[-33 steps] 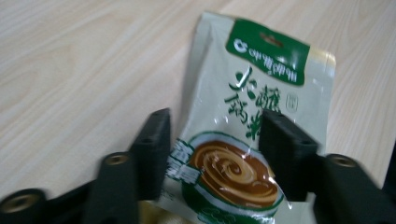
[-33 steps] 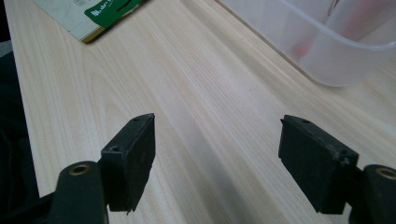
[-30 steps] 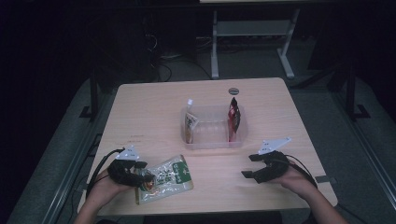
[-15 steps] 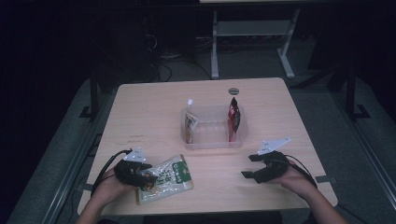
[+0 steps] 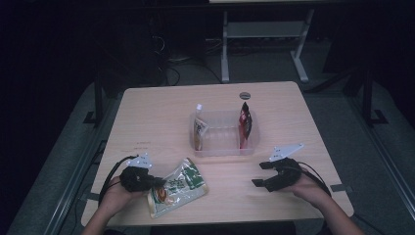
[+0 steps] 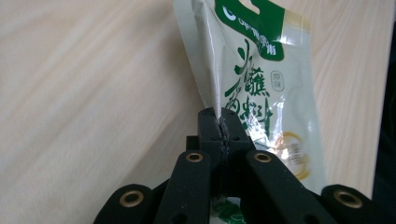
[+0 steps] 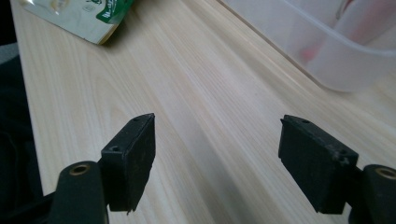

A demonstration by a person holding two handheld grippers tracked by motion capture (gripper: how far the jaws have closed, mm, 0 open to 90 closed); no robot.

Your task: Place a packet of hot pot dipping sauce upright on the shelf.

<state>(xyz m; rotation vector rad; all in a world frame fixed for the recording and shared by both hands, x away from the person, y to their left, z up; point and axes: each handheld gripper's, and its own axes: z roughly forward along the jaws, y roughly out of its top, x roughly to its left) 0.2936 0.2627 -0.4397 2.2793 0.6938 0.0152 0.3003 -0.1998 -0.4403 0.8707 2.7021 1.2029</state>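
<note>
Two packets stand in the clear tub (image 5: 222,147); left gripper (image 5: 155,182) clamps a green pouch (image 5: 178,188), right gripper (image 5: 261,174) gapes.

A clear bin (image 5: 222,147) on the table (image 5: 156,112) holds two upright packets.

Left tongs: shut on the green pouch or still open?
Shut on it: left tongs have just closed, pads pinching the green pouch edge, no gap.

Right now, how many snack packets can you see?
3: a green and white packet pinched by the left gripper, and two standing in the clear bin, a pale packet and a red packet.
</note>
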